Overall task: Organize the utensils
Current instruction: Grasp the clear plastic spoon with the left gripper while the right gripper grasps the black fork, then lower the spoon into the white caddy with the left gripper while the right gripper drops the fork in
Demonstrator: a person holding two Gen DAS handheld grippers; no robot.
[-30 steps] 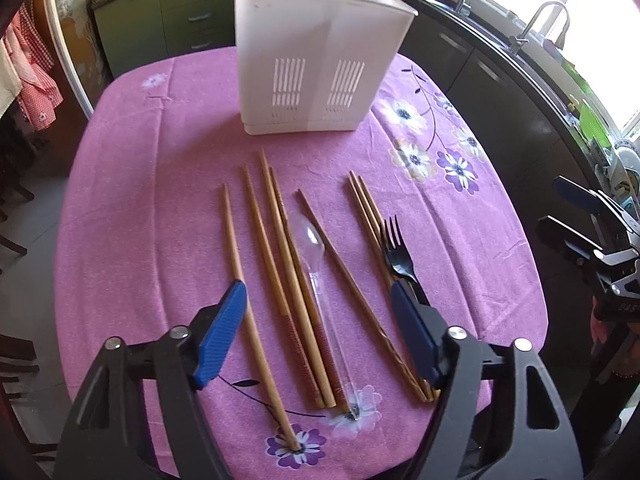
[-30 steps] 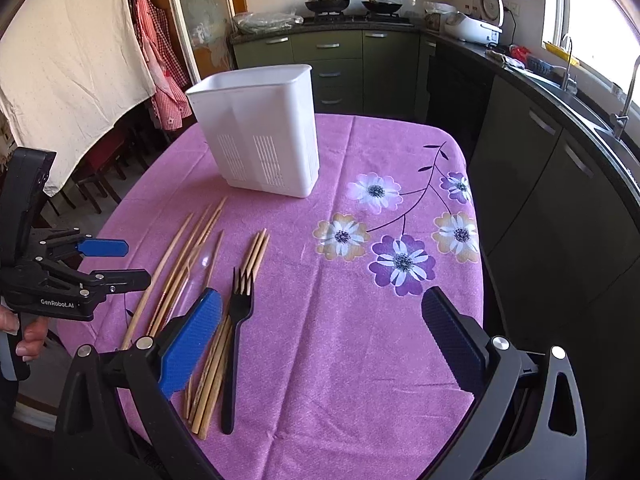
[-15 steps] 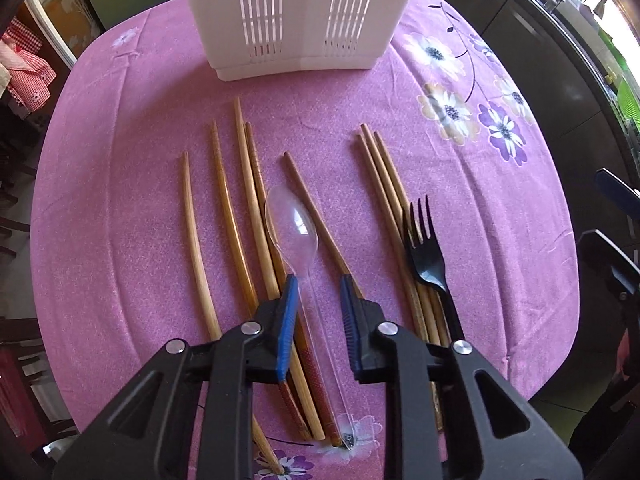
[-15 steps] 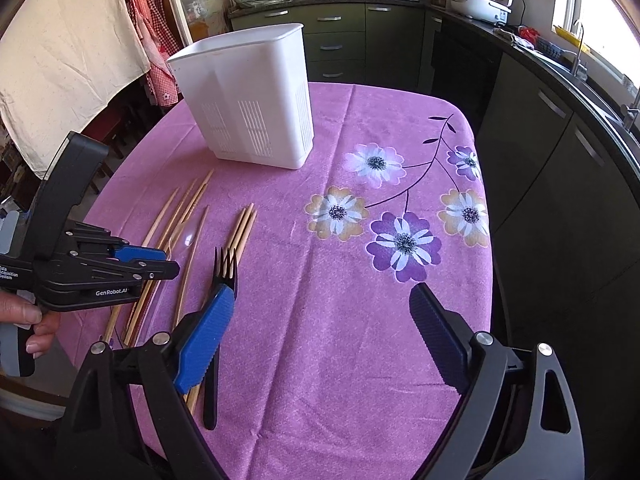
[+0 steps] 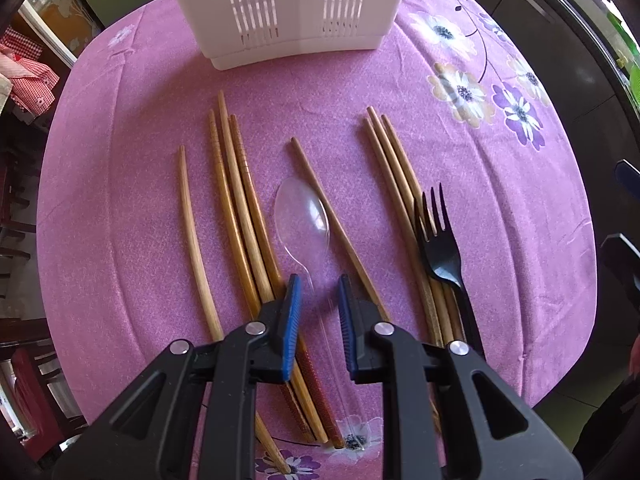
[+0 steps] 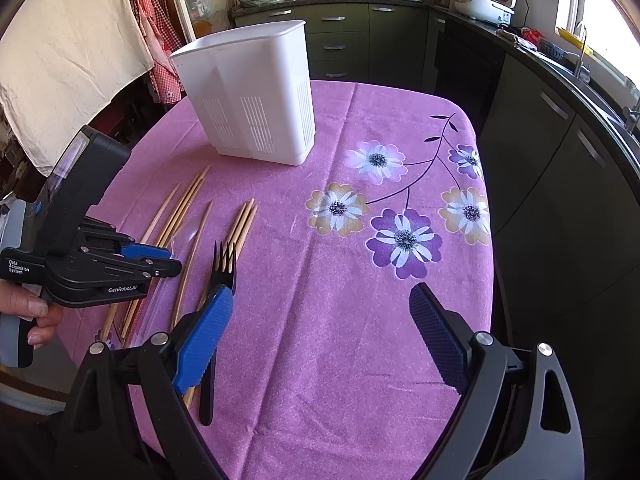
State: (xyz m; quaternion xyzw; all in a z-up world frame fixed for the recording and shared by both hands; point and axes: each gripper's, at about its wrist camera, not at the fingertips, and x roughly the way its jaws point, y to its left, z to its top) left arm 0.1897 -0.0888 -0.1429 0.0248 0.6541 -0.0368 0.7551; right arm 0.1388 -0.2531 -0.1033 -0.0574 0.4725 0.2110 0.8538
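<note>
A clear plastic spoon (image 5: 302, 216) lies among several wooden chopsticks (image 5: 234, 200) on the purple floral tablecloth (image 5: 120, 184). My left gripper (image 5: 318, 320) hangs low over the spoon's handle, its blue pads narrowly apart on either side of it, not closed on it. A black plastic fork (image 5: 440, 248) lies across more chopsticks (image 5: 394, 172) to the right. The white slotted utensil holder (image 5: 288, 4) stands at the far side. In the right wrist view, my right gripper (image 6: 320, 332) is wide open and empty above the tablecloth, its left pad over the fork (image 6: 220, 280); the left gripper (image 6: 120, 264) shows there too.
The table edge (image 6: 492, 200) drops off on the right towards dark kitchen cabinets (image 6: 560, 140). A white cloth (image 6: 60, 52) and checked garments hang at the left. The holder (image 6: 252, 96) stands upright at the far side of the table.
My left gripper moved forward and down over the spoon handle and narrowed from wide open to a small gap. The right gripper shifted slightly closer to the fork and stayed open.
</note>
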